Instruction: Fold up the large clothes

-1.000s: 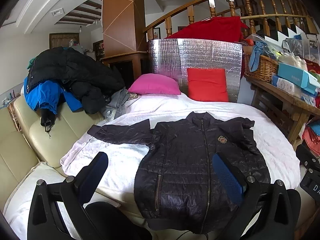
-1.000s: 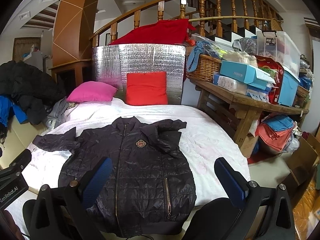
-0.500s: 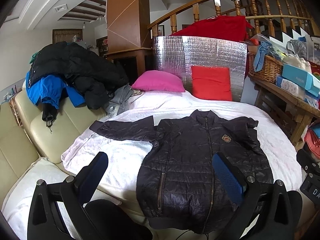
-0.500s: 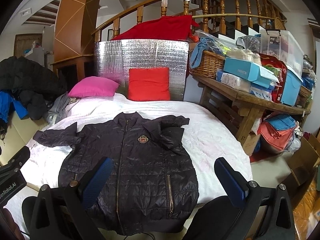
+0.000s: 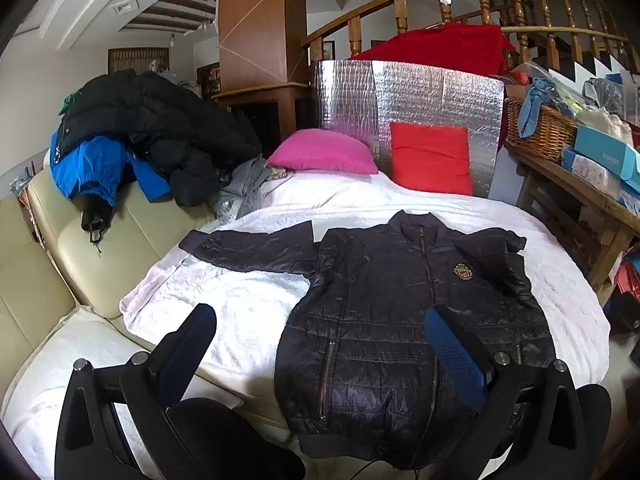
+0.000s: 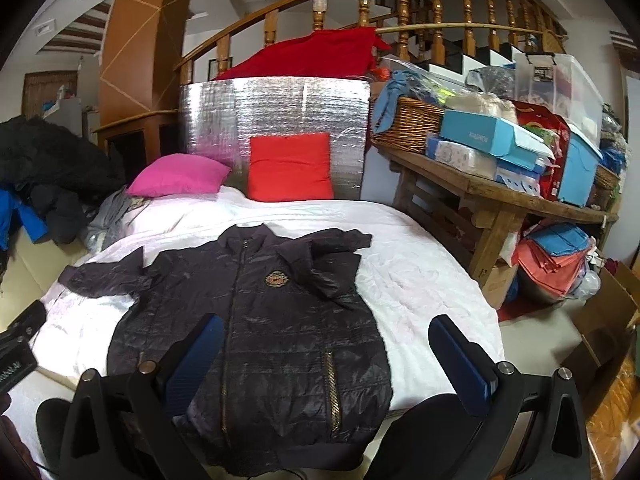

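Both tongs have backed off slightly; left gripper (image 5: pixel 320 340) and right gripper (image 6: pixel 326 340) gape wide above the jacket (image 6: pixel 256 320).

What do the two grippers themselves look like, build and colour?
Both match: the left gripper and right gripper have black plastic linkage frames with silver pivot bolts, ending in two flat fingers faced with textured blue pads. The left unit's black body, seen at the right view's edge, carries partly readable white lettering. No sleeves or hands show.
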### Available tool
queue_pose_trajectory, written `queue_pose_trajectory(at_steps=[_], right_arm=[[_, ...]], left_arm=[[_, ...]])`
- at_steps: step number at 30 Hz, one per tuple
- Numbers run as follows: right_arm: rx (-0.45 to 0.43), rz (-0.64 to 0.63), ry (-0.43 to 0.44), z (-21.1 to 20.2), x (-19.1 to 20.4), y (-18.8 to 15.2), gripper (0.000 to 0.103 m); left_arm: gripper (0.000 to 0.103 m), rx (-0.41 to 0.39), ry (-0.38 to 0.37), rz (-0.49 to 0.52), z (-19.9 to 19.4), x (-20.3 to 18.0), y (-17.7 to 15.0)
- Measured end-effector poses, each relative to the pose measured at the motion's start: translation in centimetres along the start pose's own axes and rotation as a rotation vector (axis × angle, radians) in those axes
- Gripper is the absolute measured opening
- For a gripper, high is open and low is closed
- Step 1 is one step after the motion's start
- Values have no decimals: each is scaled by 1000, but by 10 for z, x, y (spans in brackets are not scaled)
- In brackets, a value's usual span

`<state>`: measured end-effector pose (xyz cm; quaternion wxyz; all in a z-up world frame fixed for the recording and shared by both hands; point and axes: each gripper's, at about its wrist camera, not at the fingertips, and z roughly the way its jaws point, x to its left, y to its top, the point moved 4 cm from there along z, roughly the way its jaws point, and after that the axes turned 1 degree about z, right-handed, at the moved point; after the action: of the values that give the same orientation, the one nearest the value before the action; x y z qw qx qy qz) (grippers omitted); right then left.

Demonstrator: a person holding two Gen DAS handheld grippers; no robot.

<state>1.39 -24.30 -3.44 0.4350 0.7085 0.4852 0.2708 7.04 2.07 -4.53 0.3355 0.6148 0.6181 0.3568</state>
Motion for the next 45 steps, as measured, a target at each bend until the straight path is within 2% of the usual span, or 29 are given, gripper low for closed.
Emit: queue_pose_trajectory(at_steps=[4,8,13,19,22,24,26,28,31,32,35,37,41,43,45], right_arm=[[-2,18,-44,29,-24,8,103],[30,16,-44,70,-35,18,103],[121,72,36,137,-38,26,103],[172,107,64,204,-31,35,103],[188,117,125,238,-22,40,103],[221,146,202,272,-16,44,103],[269,202,261,305,-17,47,103],[318,286,330,345,-22,51,103],[369,422,400,398,-31,52,103],[393,481,419,417,-36,51,103],[445,651,475,462,-48,44,103],[459,725,476,482,-55,42,103],[473,827,423,522,-71,36,98],[496,850,414,537,-74,33,83],[520,880,414,551,-73,27,79]], left_arm=[[103,25,5,7,30,-2,7],[103,46,4,22,74,-11,20],[103,72,8,28,130,-28,31],[103,86,-14,25,192,-52,38],[103,83,-7,6,222,-61,41],[103,82,10,0,247,-67,42],[103,66,59,22,268,-72,38],[103,69,73,45,281,-75,29],[103,143,30,18,299,-80,27],[103,153,2,6,302,-82,29],[103,143,11,39,302,-88,34],[103,138,12,38,305,-90,37],[103,157,18,24,310,-79,38],[103,163,22,10,316,-73,38],[103,175,30,-2,321,-68,37]])
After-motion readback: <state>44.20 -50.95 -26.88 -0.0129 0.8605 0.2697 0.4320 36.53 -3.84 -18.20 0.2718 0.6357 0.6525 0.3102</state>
